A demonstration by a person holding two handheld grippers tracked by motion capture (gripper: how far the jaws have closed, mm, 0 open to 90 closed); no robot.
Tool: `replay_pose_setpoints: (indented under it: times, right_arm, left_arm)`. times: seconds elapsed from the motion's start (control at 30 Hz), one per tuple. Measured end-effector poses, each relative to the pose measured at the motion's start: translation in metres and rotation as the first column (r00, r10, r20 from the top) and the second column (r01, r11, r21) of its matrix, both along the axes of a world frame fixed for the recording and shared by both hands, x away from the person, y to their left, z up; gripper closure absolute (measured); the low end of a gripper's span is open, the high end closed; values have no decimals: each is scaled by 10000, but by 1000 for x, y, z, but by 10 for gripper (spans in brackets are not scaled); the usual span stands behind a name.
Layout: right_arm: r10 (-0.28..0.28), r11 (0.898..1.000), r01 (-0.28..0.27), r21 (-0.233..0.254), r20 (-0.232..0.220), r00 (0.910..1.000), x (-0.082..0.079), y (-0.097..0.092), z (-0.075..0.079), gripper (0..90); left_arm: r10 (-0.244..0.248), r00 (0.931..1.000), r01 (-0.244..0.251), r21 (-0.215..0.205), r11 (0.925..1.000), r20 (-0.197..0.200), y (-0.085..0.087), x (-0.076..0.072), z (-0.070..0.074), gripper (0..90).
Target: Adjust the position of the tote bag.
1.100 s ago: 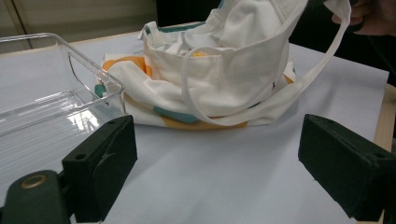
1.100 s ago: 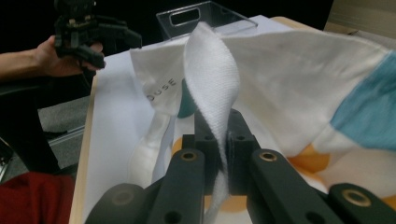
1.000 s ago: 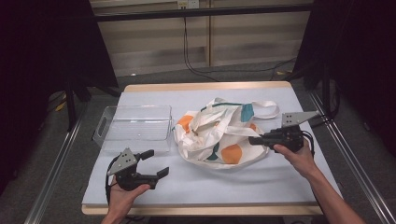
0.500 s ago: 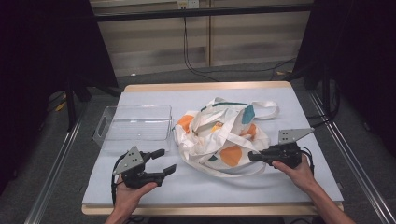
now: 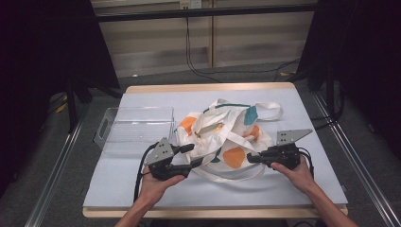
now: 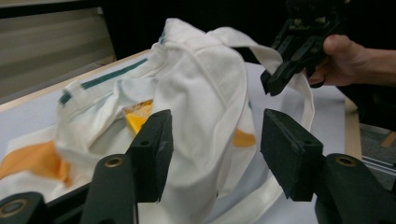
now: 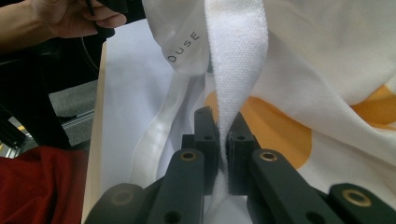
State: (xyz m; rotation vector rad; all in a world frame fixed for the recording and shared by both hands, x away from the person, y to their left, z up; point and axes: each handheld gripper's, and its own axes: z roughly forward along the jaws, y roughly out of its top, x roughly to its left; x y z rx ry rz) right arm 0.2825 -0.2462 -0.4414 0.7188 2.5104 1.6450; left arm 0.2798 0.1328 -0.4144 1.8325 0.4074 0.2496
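Note:
A crumpled white tote bag with orange and teal patches lies in the middle of the table. My right gripper is at the bag's near right edge, shut on one of its white webbing straps, which runs up from between the jaws. My left gripper is open at the bag's near left edge; in the left gripper view bag cloth bulges between its two pads without being pinched. The other hand and its gripper show beyond the bag.
A clear plastic bin stands at the left of the pale blue table, just behind my left gripper. Metal rails run down both sides of the table. Cables hang at the back wall.
My left gripper has slid right, up to the bag's near edge. My right gripper has drawn back toward the front of the table, pulling the strap and bag with it.

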Motion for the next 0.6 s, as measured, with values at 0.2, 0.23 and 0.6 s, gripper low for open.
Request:
replay_pose_setpoints:
  times: [0.2,0.23,0.6]
  right_arm:
    - [-86,9999,85,134,58,9999,-1,-2,2,861]
    - [-128,9998,126,134,86,9999,-1,-2,2,861]
    - [-38,9998,37,175,41,10000,-2,-1,3,857]
  left_arm:
    - [-36,9998,31,233,9997,200,-30,10,-1,355]
    - [-32,9999,29,228,9997,145,-35,10,-3,308]
    - [162,9999,-162,1230,9923,11,-53,20,-15,532]
